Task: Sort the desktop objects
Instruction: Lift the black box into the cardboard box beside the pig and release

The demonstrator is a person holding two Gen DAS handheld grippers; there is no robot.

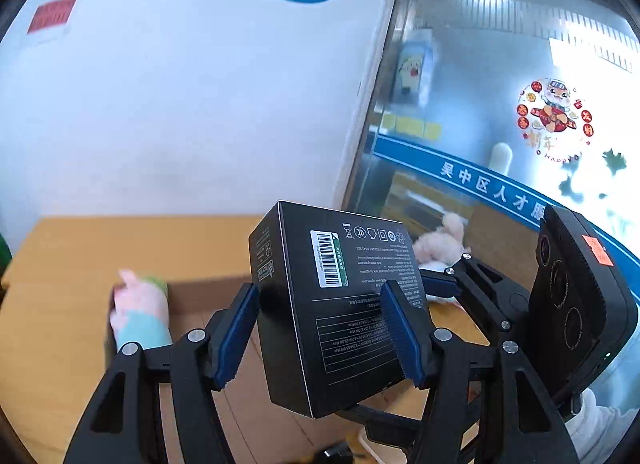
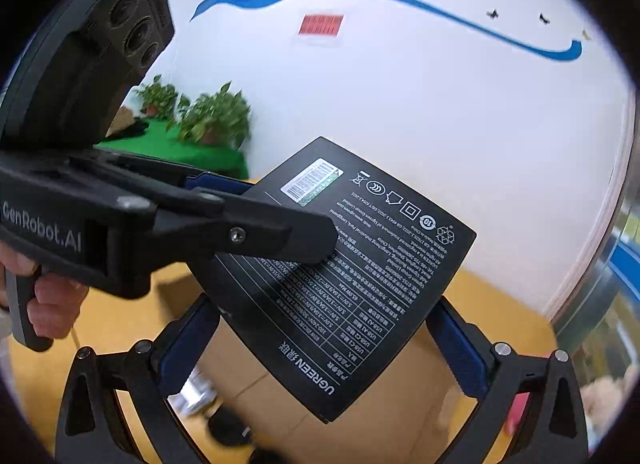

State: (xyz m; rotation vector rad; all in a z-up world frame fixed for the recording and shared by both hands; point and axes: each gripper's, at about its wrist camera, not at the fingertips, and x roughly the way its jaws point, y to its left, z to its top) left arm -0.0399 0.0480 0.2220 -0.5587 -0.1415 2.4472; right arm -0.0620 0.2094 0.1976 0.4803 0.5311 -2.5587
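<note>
I saw the black box (image 1: 332,344) lifted clear of the table, clamped across its narrow sides by the left gripper (image 1: 320,334). It was a flat, square retail carton, matte black, tilted with one corner uppermost. The broad face towards me carried a white barcode sticker, a row of white compliance icons, fine white print and a ruled specification table, all reading upside down. From the right wrist view the same face showed the brand name UGREEN near its lower edge. Below, a pastel plush toy (image 1: 140,304), blurred, lay in an open cardboard carton (image 1: 208,292), and a pink plush toy (image 1: 438,244) lay farther back.
</note>
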